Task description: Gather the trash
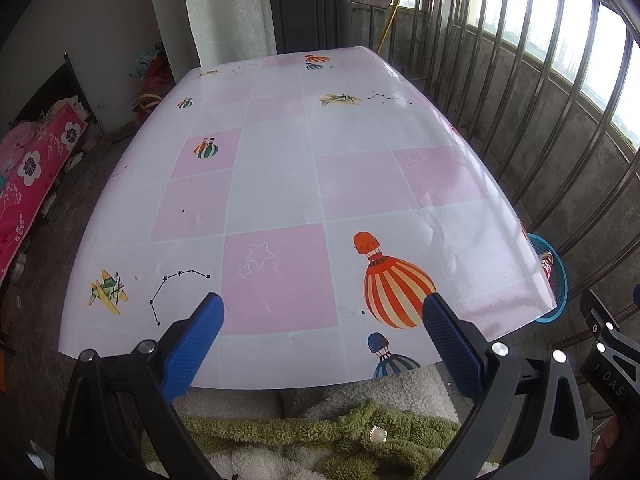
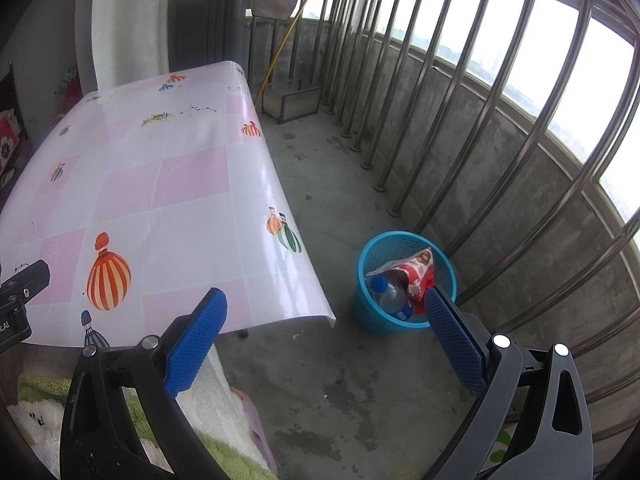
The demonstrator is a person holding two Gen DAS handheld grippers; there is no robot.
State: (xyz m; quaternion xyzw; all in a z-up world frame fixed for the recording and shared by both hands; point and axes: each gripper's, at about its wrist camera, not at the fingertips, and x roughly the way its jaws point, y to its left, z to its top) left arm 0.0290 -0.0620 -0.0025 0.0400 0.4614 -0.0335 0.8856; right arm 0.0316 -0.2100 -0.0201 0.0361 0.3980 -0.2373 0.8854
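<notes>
A blue mesh trash bin stands on the concrete floor beside the table's right edge. Inside it lie a red and white snack wrapper and a clear plastic bottle with a blue cap. My right gripper hangs open above the floor, its right finger just in front of the bin, nothing between its fingers. My left gripper is open over the near edge of the table, holding nothing. From the left wrist view only a sliver of the bin shows past the table corner.
The table carries a pink and white checked cloth with balloon prints. A metal railing and low concrete wall run along the right. A fluffy white and green garment lies below my grippers. A bed with pink floral cover sits far left.
</notes>
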